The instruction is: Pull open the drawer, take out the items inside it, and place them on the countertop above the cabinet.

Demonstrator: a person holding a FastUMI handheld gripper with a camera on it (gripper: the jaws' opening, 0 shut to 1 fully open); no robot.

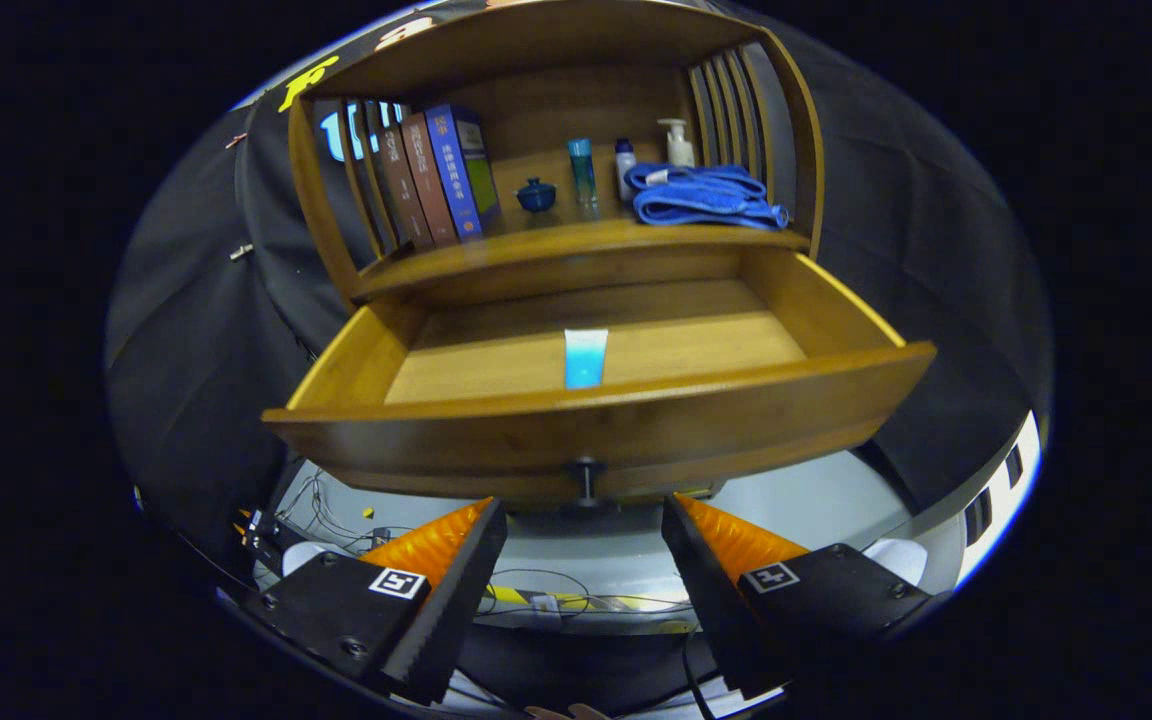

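Observation:
The wooden drawer (pixel 836 390) stands pulled out of the cabinet, its front panel just beyond my fingers. A dark knob (pixel 586 475) sits at the middle of that panel, just ahead of and between the fingertips. On the drawer floor lies a blue and white tube (pixel 585 357), near the front wall. My gripper (pixel 584 515) is open, nothing between its fingers, just below the drawer front. The countertop (pixel 576 238) above the drawer carries several items.
On the countertop stand several books (pixel 436 175), a small blue lidded pot (pixel 536 194), a teal bottle (pixel 582 170), a small white bottle (pixel 625 168), a pump bottle (pixel 677 143) and a folded blue towel (pixel 704 196). Cables (pixel 336 510) lie on the pale floor below.

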